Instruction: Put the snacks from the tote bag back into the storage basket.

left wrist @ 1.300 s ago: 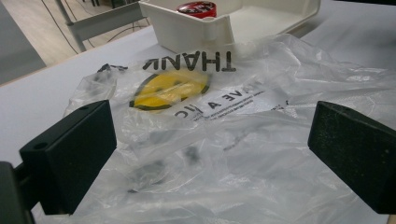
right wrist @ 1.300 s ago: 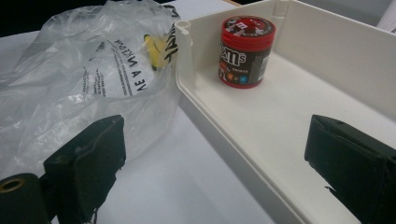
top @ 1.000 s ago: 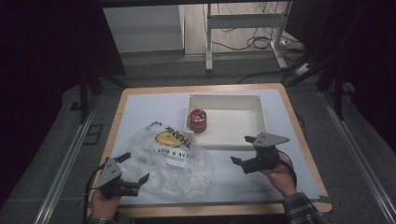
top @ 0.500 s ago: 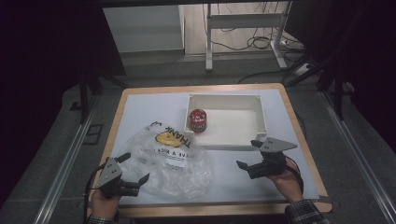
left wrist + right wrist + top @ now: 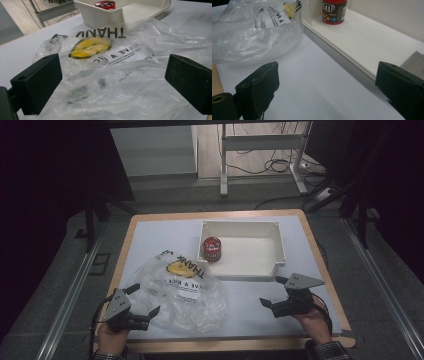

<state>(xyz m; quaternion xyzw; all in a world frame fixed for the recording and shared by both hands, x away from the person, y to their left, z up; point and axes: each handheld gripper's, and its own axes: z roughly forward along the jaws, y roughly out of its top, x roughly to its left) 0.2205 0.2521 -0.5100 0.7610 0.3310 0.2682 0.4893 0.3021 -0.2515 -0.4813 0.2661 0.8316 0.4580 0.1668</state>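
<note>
Crinkled clear plastic bag (image 5: 182,290) beside rectangular white tray (image 5: 277,245).

Left hand-held gripper (image 5: 145,301), right hand-held gripper (image 5: 273,291): jaws wide apart.

Clear plastic bag (image 5: 182,287) bears a yellow smiley and black lettering. Candy tub (image 5: 212,249) is red with a dark label. Tray (image 5: 280,247) is cream; worktop (image 5: 150,237) white.
</note>
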